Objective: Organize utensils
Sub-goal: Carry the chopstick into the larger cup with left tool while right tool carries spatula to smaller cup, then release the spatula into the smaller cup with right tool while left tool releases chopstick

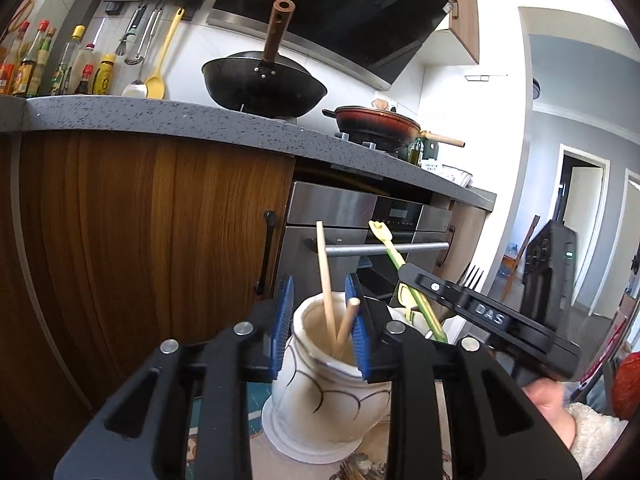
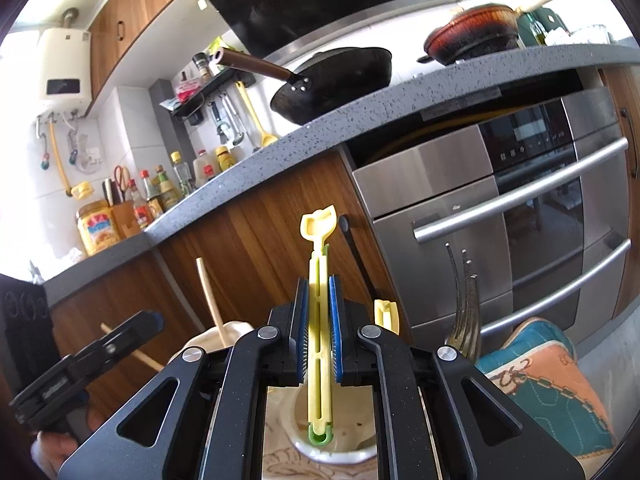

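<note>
My left gripper (image 1: 319, 290) is shut on the neck of a white ceramic jar (image 1: 320, 384) that holds two wooden chopsticks (image 1: 326, 280). My right gripper (image 2: 319, 292) is shut on a yellow and green plastic utensil (image 2: 319, 320), held upright over a second white holder (image 2: 344, 436). In the left wrist view the right gripper (image 1: 412, 274) sits just right of the jar, with the utensil (image 1: 394, 256) slanting up from it. A fork (image 2: 464, 304) and another yellow handle (image 2: 386, 316) stand in the holder beside it. The left gripper (image 2: 154, 318) shows at lower left.
A wood cabinet front (image 1: 140, 240) and a steel oven (image 2: 520, 220) with bar handles stand close ahead. Above, the grey counter (image 1: 160, 116) carries a black wok (image 1: 264, 84), a red pot (image 1: 376, 120) and bottles. A patterned cloth (image 2: 540, 380) lies at right.
</note>
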A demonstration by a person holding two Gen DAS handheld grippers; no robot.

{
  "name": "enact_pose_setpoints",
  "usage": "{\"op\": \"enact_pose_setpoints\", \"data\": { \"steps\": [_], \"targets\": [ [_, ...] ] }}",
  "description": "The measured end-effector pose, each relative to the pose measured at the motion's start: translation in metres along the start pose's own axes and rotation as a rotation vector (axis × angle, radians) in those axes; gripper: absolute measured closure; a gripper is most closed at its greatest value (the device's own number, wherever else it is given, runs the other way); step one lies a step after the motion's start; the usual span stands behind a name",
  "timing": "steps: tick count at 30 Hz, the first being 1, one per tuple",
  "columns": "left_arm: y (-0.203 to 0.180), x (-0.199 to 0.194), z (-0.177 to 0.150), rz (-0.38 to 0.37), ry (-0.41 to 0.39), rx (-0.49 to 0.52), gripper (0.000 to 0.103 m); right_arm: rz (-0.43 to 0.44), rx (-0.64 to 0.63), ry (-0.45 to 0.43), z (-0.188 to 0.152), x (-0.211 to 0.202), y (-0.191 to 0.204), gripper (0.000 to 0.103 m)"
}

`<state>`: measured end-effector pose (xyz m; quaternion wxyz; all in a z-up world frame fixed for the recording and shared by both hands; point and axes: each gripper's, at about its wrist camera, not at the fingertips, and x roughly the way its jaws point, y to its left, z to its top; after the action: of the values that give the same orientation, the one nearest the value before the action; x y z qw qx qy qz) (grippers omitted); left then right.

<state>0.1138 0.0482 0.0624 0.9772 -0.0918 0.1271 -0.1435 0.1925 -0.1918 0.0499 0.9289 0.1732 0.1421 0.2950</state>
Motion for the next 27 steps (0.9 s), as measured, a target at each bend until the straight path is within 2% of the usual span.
{"op": "enact_pose_setpoints", "data": {
  "steps": [5,14,23,27],
  "targets": [
    [0.003,-0.004,0.001,-0.009,-0.011,-0.004,0.076,-0.027,-0.017,0.003,-0.003,0.01,0.0,0.092],
    [0.005,-0.003,0.0,-0.02,-0.008,-0.002,0.075,-0.097,-0.177,0.023,-0.021,0.01,0.016,0.092],
    [0.001,-0.007,-0.002,-0.026,-0.01,0.017,0.075,-0.124,-0.204,0.003,-0.028,-0.014,0.021,0.092],
    [0.001,-0.009,-0.002,-0.029,-0.009,0.021,0.072,-0.146,-0.243,0.024,-0.037,-0.018,0.026,0.092]
  ]
}}
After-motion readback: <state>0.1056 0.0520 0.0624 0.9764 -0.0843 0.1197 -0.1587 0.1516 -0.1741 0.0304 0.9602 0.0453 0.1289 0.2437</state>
